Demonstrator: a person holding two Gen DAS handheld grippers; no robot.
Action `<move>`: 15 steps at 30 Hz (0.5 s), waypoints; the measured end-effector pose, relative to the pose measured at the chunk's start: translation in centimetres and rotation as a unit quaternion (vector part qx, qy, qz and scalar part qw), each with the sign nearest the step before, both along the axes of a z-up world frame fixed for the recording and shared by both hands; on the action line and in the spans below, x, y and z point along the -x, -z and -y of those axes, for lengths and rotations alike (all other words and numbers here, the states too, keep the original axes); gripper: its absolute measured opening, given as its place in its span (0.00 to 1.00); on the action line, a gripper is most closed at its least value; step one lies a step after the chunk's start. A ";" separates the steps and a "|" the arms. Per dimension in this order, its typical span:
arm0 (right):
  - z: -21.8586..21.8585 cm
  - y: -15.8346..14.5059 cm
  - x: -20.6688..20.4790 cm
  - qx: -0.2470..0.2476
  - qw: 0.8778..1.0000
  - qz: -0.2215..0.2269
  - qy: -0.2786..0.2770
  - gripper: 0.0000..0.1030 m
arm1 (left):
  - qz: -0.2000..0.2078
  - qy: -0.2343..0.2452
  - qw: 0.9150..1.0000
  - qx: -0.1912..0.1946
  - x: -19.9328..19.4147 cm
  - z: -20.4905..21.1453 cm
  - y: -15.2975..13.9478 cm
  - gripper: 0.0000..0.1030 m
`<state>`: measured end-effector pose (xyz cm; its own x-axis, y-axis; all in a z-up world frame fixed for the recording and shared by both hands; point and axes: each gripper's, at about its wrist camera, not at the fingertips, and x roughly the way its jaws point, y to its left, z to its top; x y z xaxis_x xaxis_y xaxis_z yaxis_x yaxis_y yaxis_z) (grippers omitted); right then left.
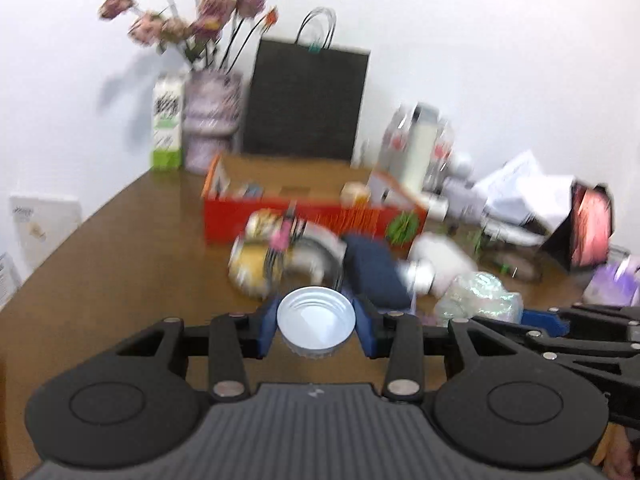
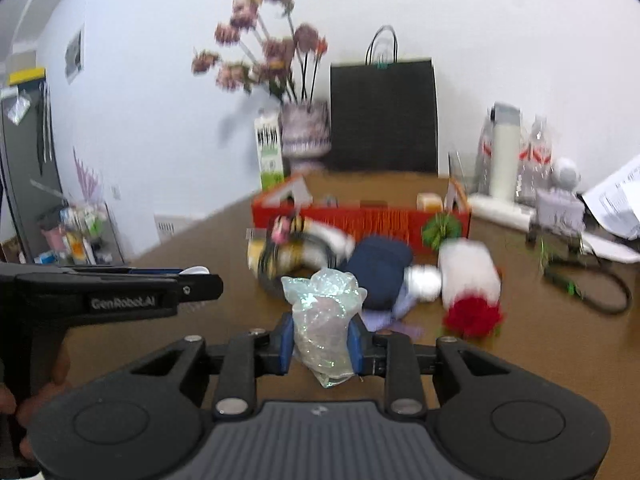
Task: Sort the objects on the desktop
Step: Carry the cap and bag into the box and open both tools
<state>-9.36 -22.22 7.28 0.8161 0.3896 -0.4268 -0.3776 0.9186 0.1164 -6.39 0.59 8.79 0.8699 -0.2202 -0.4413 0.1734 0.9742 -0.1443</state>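
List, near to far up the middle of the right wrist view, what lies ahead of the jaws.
Crinkled iridescent plastic bag held in the right gripper → dark navy blue pouch → open red cardboard box → black paper carrier bag with handles against the white wall.

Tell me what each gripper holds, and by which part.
The left gripper holds a white lid by its rim; the right gripper squeezes a crinkled plastic bag at its middle.

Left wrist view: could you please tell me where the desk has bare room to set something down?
The brown desk is bare on the left, bordered by the red box, the green carton and the wall. Right of the box it is crowded with bottles and papers.
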 end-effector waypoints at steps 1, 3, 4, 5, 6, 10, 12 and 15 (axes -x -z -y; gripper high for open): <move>0.2 -0.8 -1.2 -0.006 1.000 0.005 -0.001 0.25 | 0.008 -0.001 1.000 0.003 -1.3 -0.1 -0.8 0.40; 0.4 -2.5 -4.1 -0.007 1.000 0.023 0.005 0.25 | 0.019 -0.004 1.000 -0.002 -4.7 -0.3 -2.5 0.40; 0.4 -3.4 -5.9 -0.004 1.000 0.031 0.007 0.25 | 0.020 -0.007 1.000 -0.006 -6.7 -0.2 -3.5 0.40; 0.3 -4.4 -8.0 -0.003 0.999 0.036 0.009 0.25 | 0.014 0.001 1.000 -0.014 -9.1 -0.1 -4.5 0.40; 0.2 -5.2 -10.1 -0.003 0.999 0.040 0.011 0.26 | 0.012 0.002 1.000 -0.019 -11.5 0.0 -5.4 0.40; -0.5 -7.3 -21.5 -0.010 1.000 0.004 0.017 0.26 | -0.015 0.005 0.999 -0.045 -21.8 1.4 -7.7 0.40; -1.0 -7.1 -27.7 -0.006 0.999 -0.038 0.026 0.26 | -0.051 0.013 0.998 -0.046 -27.3 2.0 -7.7 0.40; -1.4 -5.8 -35.4 -0.018 0.994 -0.104 0.038 0.26 | -0.099 0.006 0.993 -0.066 -34.3 2.5 -5.8 0.40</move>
